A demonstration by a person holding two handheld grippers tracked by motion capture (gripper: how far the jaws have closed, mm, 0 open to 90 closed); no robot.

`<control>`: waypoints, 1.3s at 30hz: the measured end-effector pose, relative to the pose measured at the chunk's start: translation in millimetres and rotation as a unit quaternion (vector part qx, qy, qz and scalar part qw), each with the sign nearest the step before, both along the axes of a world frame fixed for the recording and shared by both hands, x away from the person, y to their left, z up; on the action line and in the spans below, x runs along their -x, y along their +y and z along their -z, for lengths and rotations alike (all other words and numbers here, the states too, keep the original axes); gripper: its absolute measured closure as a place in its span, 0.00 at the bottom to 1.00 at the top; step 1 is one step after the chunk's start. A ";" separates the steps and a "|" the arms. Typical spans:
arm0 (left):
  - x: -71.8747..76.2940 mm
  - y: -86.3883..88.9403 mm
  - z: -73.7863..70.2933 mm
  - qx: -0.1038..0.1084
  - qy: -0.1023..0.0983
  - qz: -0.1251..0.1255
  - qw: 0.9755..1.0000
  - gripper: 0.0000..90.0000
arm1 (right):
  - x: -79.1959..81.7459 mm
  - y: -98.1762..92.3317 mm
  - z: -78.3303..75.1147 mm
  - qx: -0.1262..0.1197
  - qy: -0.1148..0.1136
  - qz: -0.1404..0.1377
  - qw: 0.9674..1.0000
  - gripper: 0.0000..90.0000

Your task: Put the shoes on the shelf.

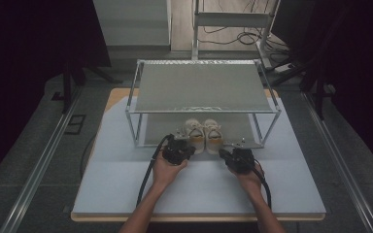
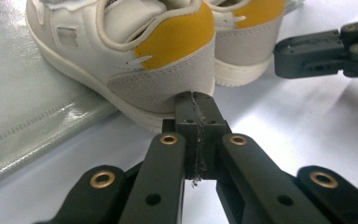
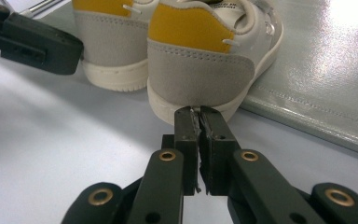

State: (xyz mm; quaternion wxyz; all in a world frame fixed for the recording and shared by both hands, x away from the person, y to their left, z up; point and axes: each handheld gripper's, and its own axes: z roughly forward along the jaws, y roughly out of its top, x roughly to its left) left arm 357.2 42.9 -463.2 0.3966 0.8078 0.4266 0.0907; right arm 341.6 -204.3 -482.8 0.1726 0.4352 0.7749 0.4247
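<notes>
Fingers shut | pale mat (image 1: 126, 184) | grey floor (image 1: 34, 131); dark room

Two shoes (image 1: 203, 135) stand as a pair, white with yellow heel patches. One metal rack (image 1: 201, 87) with, as far as the dim high view shows, two shelves. Two grippers: left gripper (image 1: 180, 144), right gripper (image 1: 234, 151).

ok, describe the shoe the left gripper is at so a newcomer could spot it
Find the metal rack on the pale mat. Two white sneakers with yellow heel tabs stand under its front edge; the target is the left sneaker, its heel at the shut left gripper.
</notes>
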 end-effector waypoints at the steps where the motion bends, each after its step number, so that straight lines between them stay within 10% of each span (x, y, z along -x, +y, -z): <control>1: -1.4 0.6 -0.2 -0.004 -0.001 -0.003 1.000 1.00 | -0.1 -0.1 0.0 0.000 0.000 0.000 1.000 0.95; 39: -21.3 8.2 1.0 -0.001 0.018 -0.016 1.000 0.98 | -36.7 21.0 2.2 0.022 -0.009 0.027 0.999 0.97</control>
